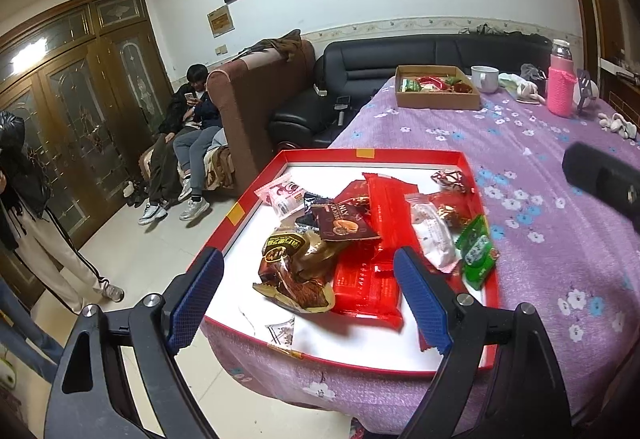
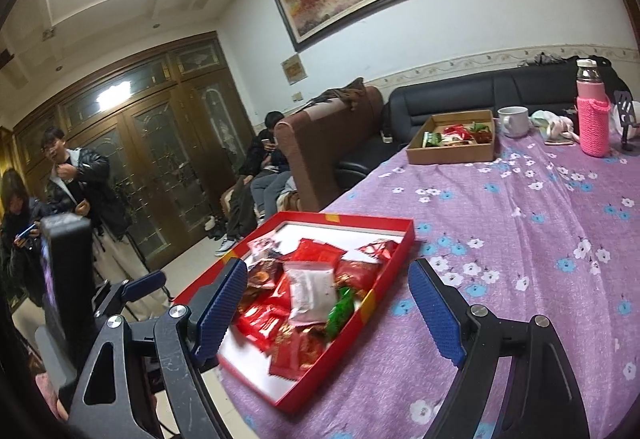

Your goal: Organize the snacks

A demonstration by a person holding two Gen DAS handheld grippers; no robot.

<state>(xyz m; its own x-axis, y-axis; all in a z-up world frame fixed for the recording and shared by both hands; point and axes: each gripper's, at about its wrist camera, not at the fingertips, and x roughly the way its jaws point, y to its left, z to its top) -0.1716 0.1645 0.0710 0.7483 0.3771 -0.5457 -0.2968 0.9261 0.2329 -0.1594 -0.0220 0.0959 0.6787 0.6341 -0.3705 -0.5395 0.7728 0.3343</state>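
Note:
A red tray (image 1: 404, 153) with a white floor sits at the table's near left corner, holding several snack packets: red packets (image 1: 368, 283), a brown one (image 1: 296, 267), a white one (image 1: 434, 235), a green one (image 1: 478, 251). My left gripper (image 1: 308, 299) is open and empty, just above the tray's near edge. My right gripper (image 2: 332, 315) is open and empty, over the tray (image 2: 394, 263) from its right side. A brown cardboard box (image 1: 438, 99) with sorted snacks stands at the table's far side; it also shows in the right wrist view (image 2: 452, 153).
The table has a purple flowered cloth (image 1: 540, 223). A white mug (image 1: 485, 78) and a pink bottle (image 1: 562, 87) stand beside the box at the back. Sofas and several people are to the left, off the table. The other gripper's black body (image 1: 604, 183) is at right.

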